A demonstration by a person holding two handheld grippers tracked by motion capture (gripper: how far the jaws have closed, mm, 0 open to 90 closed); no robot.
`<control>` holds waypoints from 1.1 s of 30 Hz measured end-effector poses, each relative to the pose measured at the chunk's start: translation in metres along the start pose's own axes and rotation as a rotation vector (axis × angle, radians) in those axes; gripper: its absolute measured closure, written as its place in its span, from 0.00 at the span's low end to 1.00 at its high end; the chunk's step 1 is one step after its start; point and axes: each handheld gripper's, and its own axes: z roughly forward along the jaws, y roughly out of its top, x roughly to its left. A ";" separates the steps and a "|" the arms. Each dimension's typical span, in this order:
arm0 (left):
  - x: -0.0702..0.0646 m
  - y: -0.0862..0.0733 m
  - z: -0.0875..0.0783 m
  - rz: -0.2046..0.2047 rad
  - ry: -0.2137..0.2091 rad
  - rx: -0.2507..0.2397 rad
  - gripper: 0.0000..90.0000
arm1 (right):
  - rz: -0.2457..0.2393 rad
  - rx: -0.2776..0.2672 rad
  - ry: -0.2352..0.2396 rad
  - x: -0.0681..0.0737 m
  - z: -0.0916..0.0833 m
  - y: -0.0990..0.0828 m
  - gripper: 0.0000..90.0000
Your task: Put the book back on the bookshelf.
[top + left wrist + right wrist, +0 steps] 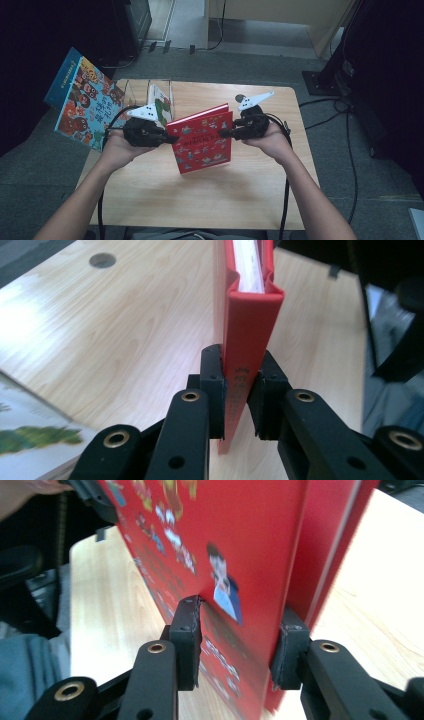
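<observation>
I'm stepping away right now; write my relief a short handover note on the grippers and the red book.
Left gripper: shut on the spine of the red book, holding it upright above the wooden table.
Right gripper: jaws astride the book's open edge, pads off the covers, so open.
Other things: a clear rack at the table's far left with a green-and-white book in it; a blue book leans at its left.
Done: red book lifted and gripped at the spine.
Left: probably placing it in the rack.

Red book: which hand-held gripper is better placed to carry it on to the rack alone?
Left. The left hand-held gripper is clamped on the red book at its spine, and sits nearer the rack. The right hand-held gripper straddles the far edge with a gap at the cover.
</observation>
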 end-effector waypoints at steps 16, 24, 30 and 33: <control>0.008 0.015 -0.006 -0.044 -0.004 0.172 0.87 | -0.006 -0.040 -0.043 0.005 0.012 0.000 0.68; 0.006 0.027 -0.008 -0.042 0.015 0.226 0.85 | -0.021 -0.066 -0.036 0.008 0.015 -0.003 0.69; 0.006 0.047 -0.008 -0.047 0.005 0.275 0.82 | -0.027 -0.078 -0.030 0.009 0.016 -0.006 0.67; 0.006 0.058 -0.004 -0.046 0.007 0.334 0.81 | -0.029 -0.077 -0.025 0.009 0.019 -0.008 0.66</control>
